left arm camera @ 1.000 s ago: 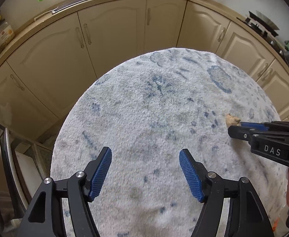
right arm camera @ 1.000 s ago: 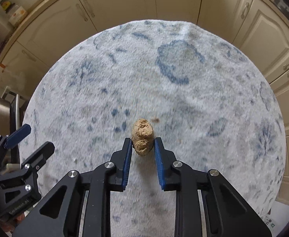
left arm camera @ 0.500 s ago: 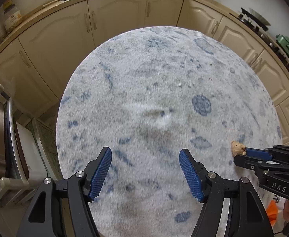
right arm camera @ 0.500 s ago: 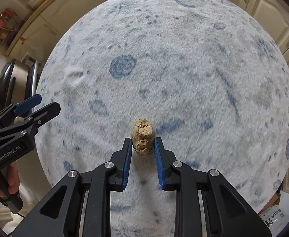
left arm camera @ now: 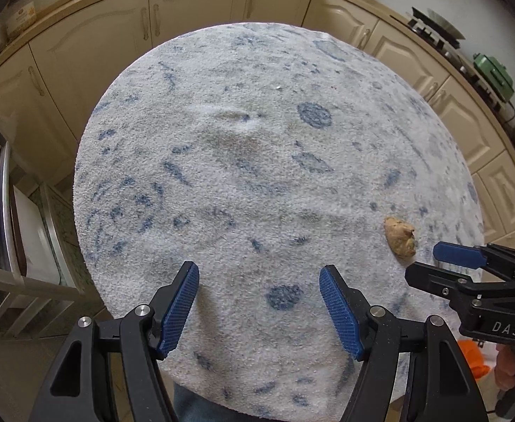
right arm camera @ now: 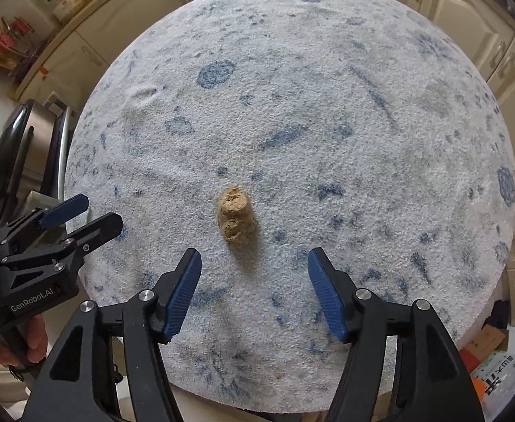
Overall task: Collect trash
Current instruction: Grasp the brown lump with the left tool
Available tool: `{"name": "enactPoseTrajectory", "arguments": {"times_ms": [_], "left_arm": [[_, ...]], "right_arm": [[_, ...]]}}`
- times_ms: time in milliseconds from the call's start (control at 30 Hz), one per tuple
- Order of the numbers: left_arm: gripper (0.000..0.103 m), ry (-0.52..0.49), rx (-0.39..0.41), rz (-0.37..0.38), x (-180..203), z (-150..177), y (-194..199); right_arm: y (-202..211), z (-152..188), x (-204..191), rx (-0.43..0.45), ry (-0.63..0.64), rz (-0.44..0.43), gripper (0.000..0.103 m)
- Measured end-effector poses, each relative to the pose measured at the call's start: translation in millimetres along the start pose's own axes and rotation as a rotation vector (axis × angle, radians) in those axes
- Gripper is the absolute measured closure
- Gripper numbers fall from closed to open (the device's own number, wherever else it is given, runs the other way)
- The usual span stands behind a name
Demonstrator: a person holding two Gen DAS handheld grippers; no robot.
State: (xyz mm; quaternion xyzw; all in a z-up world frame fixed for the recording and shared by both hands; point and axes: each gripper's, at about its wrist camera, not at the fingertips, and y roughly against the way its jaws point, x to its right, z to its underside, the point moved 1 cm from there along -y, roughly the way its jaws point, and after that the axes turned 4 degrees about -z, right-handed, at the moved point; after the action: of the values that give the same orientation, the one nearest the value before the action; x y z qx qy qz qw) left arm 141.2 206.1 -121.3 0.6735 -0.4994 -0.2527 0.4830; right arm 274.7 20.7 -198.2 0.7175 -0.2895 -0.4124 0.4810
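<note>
Right wrist view: right hand-held gripper (right arm camera: 254,293), jaws just opened, released brown lump (right arm camera: 235,217) lying just ahead.

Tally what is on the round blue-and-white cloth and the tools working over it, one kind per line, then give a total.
Brown crumpled lump of trash: 1
Grippers with blue pads: 2, the left gripper and the right gripper, both with jaws open and nothing between them; the right one's jaws have just been opening
Total: 3
All of it is over the round cloth-covered table.
</note>
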Motion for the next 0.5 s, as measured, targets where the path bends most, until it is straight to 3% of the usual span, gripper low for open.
{"name": "enactPoseTrajectory", "arguments": {"times_ms": [100,267,500], "left_arm": [[0.035,0.006,-0.005,0.018,10,1,0],[0.034,-0.024,-0.008,0.028,38,-4,-5],[0.034,-0.071,-0.028,0.068,83,-20,-21]], "right_arm": [[6,3,17,-0.003,-0.061,-0.051,0.034],[21,9,46,0.046,-0.116,0.006,0.028],[31,10,90,0.063,-0.184,0.02,0.028]]}}
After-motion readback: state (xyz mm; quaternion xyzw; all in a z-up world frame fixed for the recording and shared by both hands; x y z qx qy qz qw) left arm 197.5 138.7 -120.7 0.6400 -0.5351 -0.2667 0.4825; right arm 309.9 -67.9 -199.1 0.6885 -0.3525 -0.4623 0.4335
